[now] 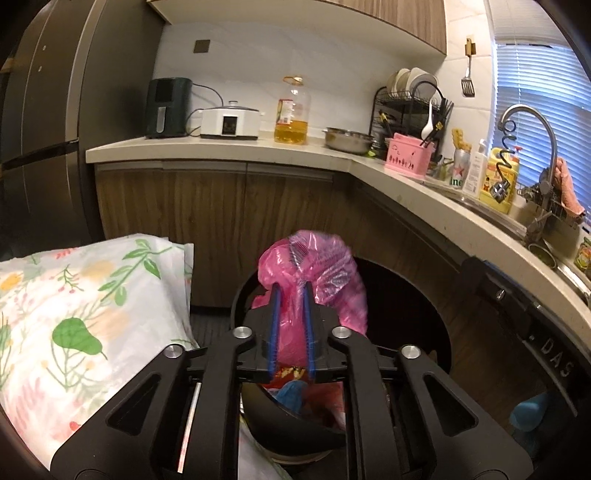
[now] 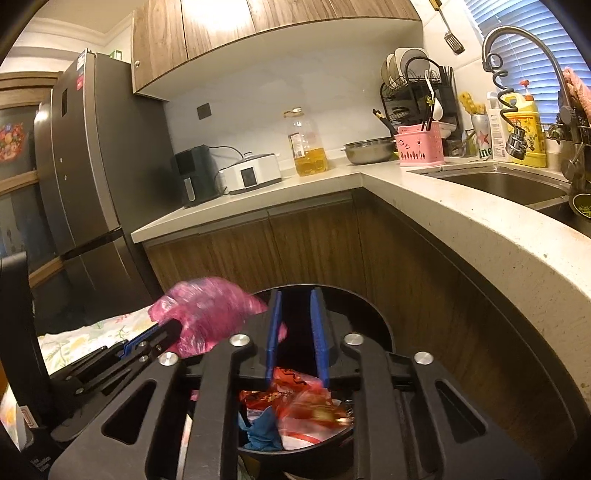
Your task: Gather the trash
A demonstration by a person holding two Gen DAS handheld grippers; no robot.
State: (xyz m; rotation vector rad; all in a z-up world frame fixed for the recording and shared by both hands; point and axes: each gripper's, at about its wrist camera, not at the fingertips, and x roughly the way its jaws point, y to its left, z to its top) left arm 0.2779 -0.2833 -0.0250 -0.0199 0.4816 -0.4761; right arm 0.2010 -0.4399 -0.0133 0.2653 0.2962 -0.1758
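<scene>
Above the round black bin (image 1: 436,314), left claw (image 1: 291,291) pinches crinkly pink plastic bag (image 1: 317,266).

Warm, dim indoor light; cool daylight glows through the blinds (image 1: 535,88) at two o'clock. Motion blur smears the pink bag (image 2: 210,317). Fisheye bends the tabletop (image 2: 461,225), and black vignette rings every corner.

Black hand-held gripper (image 1: 291,295), blue finger pads (image 2: 318,332), silver screws

Home kitchen: fridge (image 2: 85,166), sink (image 2: 498,184), dish rack (image 1: 410,107), wood cabinets (image 2: 258,29).
</scene>
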